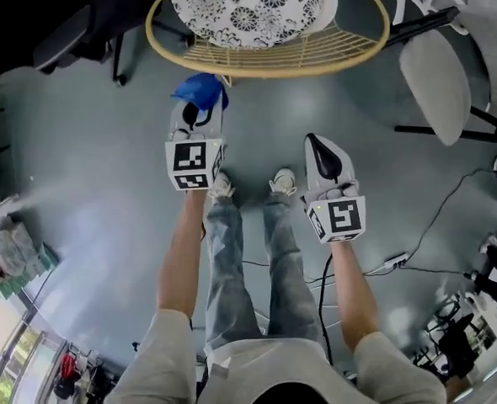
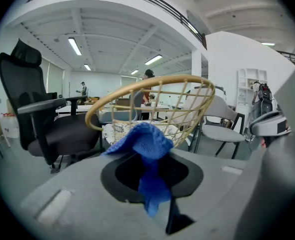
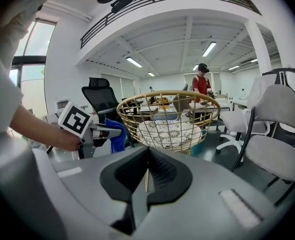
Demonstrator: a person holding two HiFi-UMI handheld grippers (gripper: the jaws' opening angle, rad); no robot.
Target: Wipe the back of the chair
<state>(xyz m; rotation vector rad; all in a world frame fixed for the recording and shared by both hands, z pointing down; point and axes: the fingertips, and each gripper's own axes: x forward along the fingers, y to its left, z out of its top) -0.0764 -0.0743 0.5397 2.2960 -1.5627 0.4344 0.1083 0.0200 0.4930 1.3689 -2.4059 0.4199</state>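
A round rattan chair (image 1: pixel 265 45) with a patterned white cushion (image 1: pixel 248 2) stands just ahead of me; its curved wicker back (image 2: pixel 152 106) faces both grippers. My left gripper (image 1: pixel 200 108) is shut on a blue cloth (image 1: pixel 200 89), which bunches up over its jaws (image 2: pixel 147 144) close to the chair's rim. The right gripper (image 1: pixel 320 151) hangs lower and to the right, its jaws shut with nothing between them. In the right gripper view the chair (image 3: pixel 168 119) sits straight ahead and the left gripper (image 3: pixel 105 132) with the cloth (image 3: pixel 116 140) is at the left.
A black office chair (image 2: pixel 42 114) stands at the left and grey chairs (image 1: pixel 438 74) at the right. Cables (image 1: pixel 400 263) trail over the floor behind my right side. Boxes and clutter (image 1: pixel 13 259) line the left wall. A person (image 3: pixel 202 86) stands far behind the rattan chair.
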